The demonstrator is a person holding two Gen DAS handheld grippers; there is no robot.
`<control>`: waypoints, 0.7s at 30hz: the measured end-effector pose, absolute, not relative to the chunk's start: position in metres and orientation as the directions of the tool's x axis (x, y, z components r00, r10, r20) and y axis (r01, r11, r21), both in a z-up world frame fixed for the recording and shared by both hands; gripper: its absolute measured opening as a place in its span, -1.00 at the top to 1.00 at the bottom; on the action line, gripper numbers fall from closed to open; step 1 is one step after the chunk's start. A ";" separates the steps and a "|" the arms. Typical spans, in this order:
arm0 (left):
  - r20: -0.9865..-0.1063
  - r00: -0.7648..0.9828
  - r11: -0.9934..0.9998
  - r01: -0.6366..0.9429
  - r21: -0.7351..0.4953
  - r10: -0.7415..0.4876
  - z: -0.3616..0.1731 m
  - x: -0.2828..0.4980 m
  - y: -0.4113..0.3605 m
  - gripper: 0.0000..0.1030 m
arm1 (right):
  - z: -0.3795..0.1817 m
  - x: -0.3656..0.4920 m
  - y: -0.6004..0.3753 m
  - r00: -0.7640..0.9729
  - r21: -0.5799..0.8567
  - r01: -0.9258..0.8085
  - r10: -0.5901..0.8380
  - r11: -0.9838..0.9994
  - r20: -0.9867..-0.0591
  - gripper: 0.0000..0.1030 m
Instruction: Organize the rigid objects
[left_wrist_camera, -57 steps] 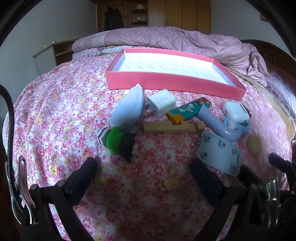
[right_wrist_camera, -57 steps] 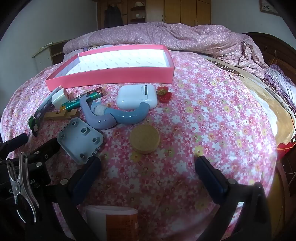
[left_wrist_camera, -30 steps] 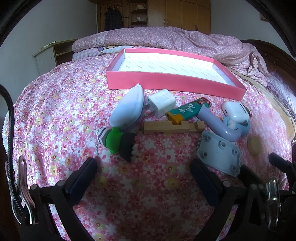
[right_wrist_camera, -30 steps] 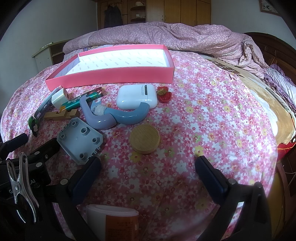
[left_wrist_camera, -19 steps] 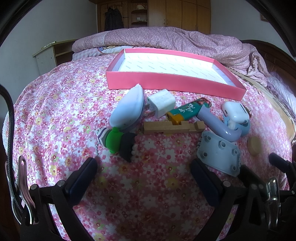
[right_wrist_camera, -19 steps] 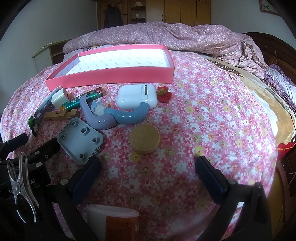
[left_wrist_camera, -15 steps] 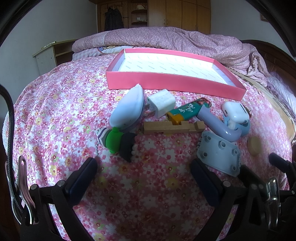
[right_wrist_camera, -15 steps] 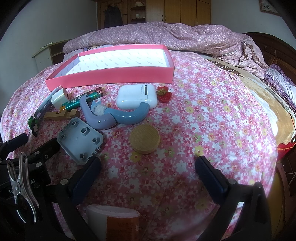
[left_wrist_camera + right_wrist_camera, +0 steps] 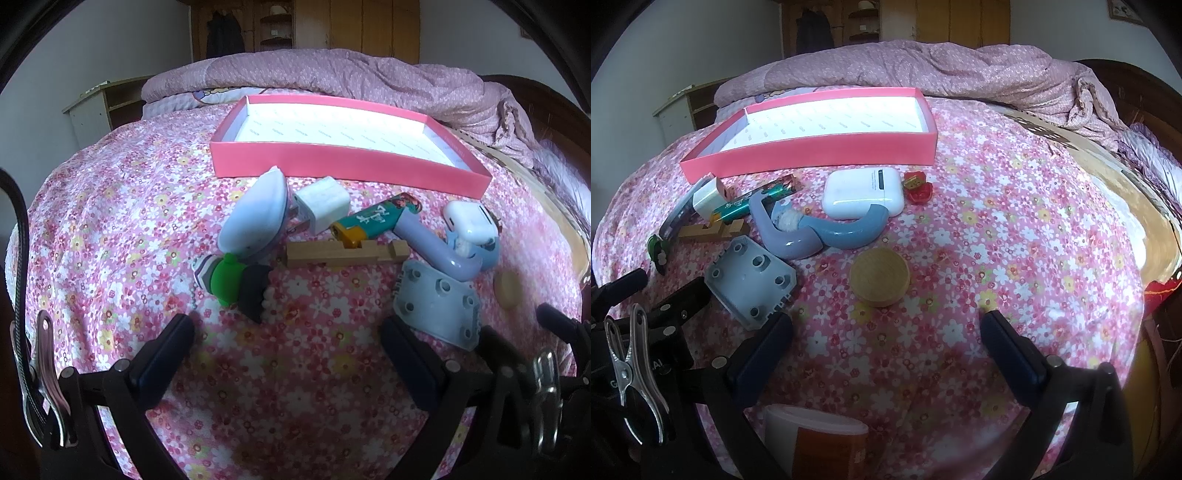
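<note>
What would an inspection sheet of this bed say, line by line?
Surface: floral bedspread, rumpled quilt behind.
Job's things: pink tray holds nothing; white charger, lighter, wooden piece, earbud case, wooden disc, grey plate lie before it.
Clutter: red trinket; white and orange container.
Grippers: left gripper and right gripper, jaws open, holding nothing.
Cables: black cable.
Surroundings: wardrobe, bedside shelf.

Pink tray; pink floral bedspread; disc seemingly tan
</note>
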State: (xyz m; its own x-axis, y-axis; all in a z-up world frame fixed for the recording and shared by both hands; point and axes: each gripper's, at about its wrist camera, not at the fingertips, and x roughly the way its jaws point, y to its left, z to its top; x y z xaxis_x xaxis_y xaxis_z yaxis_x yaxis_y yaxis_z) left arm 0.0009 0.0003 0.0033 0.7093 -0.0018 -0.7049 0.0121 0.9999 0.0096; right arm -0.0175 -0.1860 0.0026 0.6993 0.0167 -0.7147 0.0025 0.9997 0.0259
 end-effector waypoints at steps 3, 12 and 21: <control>-0.715 0.699 1.000 0.023 0.006 -0.012 0.005 0.004 0.003 -0.99 | 0.005 -0.016 -0.187 0.696 0.036 0.008 0.020 0.999 -0.718 -1.00; -0.713 0.697 0.996 0.021 -0.084 -0.075 0.018 -0.010 0.027 -0.90 | 0.007 -0.012 -0.187 0.696 0.028 0.003 0.018 1.000 -0.718 -1.00; -0.710 0.703 0.994 -0.042 -0.105 -0.045 0.023 -0.016 0.067 -0.80 | 0.005 -0.016 -0.187 0.706 0.024 -0.010 0.024 1.000 -0.708 -1.00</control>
